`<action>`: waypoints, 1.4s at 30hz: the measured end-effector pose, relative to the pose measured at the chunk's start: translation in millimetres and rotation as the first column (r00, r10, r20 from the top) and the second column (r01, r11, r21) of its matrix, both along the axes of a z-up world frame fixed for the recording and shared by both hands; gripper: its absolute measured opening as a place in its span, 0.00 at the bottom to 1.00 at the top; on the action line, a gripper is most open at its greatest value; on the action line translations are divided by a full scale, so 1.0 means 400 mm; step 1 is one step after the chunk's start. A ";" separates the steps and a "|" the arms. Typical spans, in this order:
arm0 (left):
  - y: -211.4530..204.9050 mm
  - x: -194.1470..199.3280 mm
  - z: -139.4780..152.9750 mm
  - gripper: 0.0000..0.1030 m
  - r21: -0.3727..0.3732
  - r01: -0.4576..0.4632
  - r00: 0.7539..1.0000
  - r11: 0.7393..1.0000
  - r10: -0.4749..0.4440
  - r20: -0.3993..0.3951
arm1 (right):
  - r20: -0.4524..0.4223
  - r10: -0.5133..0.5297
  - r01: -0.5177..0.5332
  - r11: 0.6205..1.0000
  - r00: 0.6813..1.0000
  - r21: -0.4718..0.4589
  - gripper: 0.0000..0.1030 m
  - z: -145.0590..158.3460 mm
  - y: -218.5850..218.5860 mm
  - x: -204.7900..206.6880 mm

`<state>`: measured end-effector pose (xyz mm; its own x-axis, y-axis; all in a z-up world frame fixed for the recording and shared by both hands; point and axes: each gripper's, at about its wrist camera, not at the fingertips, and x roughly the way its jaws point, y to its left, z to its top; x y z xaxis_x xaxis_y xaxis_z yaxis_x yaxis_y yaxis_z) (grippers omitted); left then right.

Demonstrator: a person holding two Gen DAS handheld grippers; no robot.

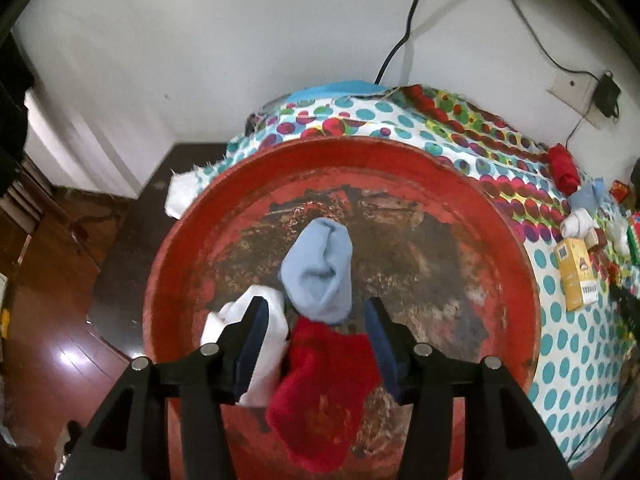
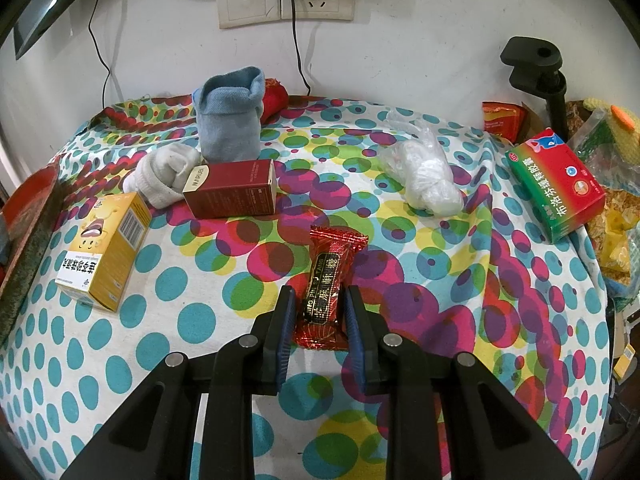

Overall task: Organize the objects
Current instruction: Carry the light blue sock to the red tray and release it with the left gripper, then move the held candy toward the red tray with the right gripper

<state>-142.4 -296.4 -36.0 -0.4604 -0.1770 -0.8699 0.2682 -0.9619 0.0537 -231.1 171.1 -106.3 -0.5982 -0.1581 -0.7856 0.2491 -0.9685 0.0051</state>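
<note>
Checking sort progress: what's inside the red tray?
Three socks in the red tray: light blue, white, red. The left tool hides part of the white sock and the tray's near edge.

Red tray [image 1: 516, 280]: hard, paint worn off across floor, rough dark patches exposed. In it, three knitted cloth socks, matt: pale blue sock [image 1: 320, 272], white sock [image 1: 268, 344], red sock [image 1: 320, 396], the last fuzzy. Tablecloth [image 2: 192, 320]: woven cloth, printed dots, matt, frayed at edge. Candy wrapper [image 2: 326, 280]: glossy crinkled foil. Yellow box [image 2: 104, 256] and dark red box [image 2: 236, 194]: smooth card. Clear bag [image 2: 424, 176]: thin shiny plastic film. Floor [image 1: 60, 340]: polished wood, glossy.
</note>
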 end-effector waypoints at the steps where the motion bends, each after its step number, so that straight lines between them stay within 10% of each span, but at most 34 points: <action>1: 0.017 0.016 0.005 0.50 -0.029 -0.002 1.000 1.000 0.002 -0.012 | -0.001 -0.001 0.001 1.000 1.000 0.005 0.23 0.000 0.003 -0.001; 20: 0.166 0.117 -0.022 0.50 -0.029 0.081 0.994 0.996 -0.083 -0.073 | -0.008 0.006 -0.006 1.000 1.000 0.029 0.22 0.011 0.002 0.000; 42: 0.057 0.173 -0.014 0.50 -0.046 0.068 0.992 0.997 -0.073 -0.100 | -0.023 -0.008 0.009 1.000 1.000 0.017 0.22 0.085 -0.005 0.041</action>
<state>-73.1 -273.7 -41.6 -0.5588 -0.1767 -0.8103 0.2060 -0.9760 0.0708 -214.7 169.0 -72.3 -0.6176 -0.1398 -0.7740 0.2409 -0.9704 -0.0169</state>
